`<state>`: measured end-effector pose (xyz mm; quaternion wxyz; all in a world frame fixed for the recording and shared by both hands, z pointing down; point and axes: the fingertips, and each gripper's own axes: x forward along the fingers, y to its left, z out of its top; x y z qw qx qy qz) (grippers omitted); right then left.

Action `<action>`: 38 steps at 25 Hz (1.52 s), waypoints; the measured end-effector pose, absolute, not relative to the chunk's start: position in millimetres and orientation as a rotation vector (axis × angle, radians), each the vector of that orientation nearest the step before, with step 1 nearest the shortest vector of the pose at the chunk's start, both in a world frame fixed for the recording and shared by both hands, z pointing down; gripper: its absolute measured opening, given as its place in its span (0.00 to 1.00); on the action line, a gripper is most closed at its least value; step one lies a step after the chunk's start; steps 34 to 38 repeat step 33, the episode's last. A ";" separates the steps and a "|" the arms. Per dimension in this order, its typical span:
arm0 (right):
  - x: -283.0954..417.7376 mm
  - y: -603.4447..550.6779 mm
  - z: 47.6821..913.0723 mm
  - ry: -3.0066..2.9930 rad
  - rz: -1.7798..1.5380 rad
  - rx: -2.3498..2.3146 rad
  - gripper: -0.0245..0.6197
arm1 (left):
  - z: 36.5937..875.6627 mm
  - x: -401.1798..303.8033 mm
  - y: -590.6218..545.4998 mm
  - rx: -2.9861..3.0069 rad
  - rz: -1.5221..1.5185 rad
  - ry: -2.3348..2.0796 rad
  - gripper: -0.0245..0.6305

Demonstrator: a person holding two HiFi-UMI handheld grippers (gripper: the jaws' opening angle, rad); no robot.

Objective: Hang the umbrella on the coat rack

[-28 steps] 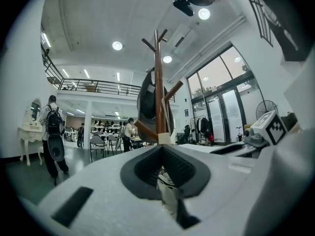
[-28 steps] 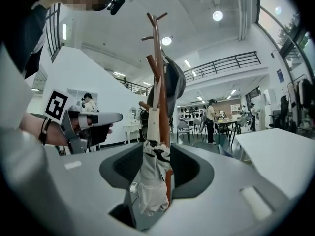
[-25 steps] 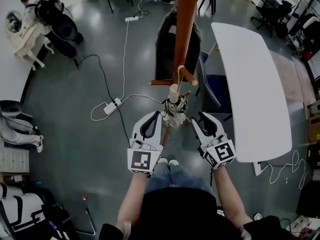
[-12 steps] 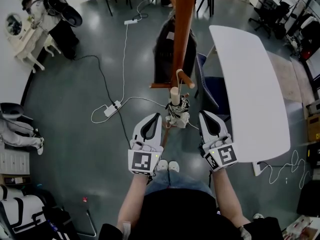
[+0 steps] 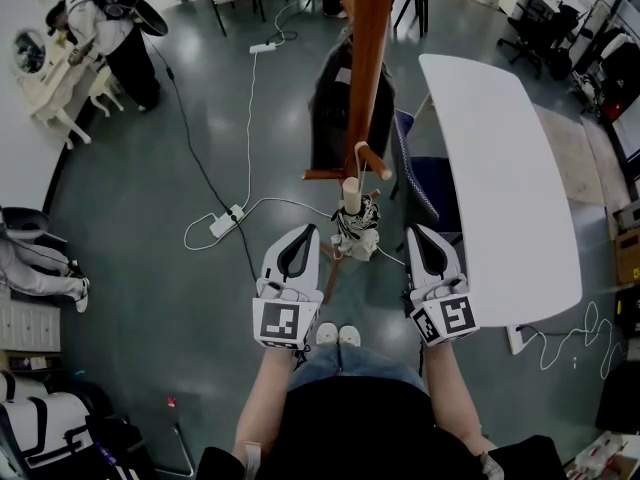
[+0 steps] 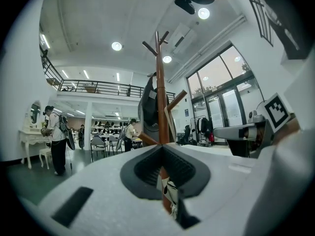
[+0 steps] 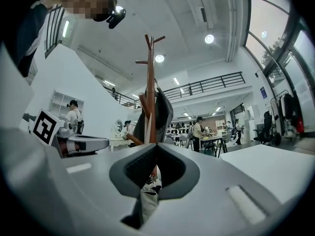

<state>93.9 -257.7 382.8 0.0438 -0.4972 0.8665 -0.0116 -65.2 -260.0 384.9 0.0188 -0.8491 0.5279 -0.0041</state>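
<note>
A brown wooden coat rack [image 5: 368,58] stands in front of me. The folded black-and-white umbrella [image 5: 355,226] hangs by its cord from a low peg [image 5: 374,160], cream handle upward. My left gripper [image 5: 305,231] is shut and empty, just left of the umbrella and not touching it. Right of the umbrella and apart from it, my right gripper [image 5: 418,231] is also shut with nothing in it. In the left gripper view the umbrella [image 6: 170,193] and the rack [image 6: 160,97] show beyond the closed left gripper [image 6: 161,147]. The right gripper view shows the umbrella [image 7: 150,188] past the closed right gripper [image 7: 156,145].
A dark bag [image 5: 335,98] hangs higher on the rack. A long white table [image 5: 500,168] and a blue chair [image 5: 425,183] stand at the right. A power strip with cables [image 5: 226,218] lies on the floor at the left. A person [image 5: 110,28] stands far left.
The right gripper's jaws, open beside the umbrella a second ago, have closed empty, and that gripper has drawn away to the right. The umbrella stays hanging on the peg.
</note>
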 end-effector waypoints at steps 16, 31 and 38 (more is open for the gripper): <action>98.2 -259.4 385.1 2.625 -0.050 -1.572 0.05 | 384.2 -66.3 -263.1 -2.641 0.001 1.632 0.05; 91.0 -257.1 385.0 2.646 -0.069 -1.532 0.05 | 385.9 -70.8 -259.2 -2.635 -0.029 1.638 0.05; 90.3 -255.8 384.7 2.650 -0.073 -1.529 0.05 | 388.6 -72.2 -257.5 -2.636 -0.045 1.641 0.05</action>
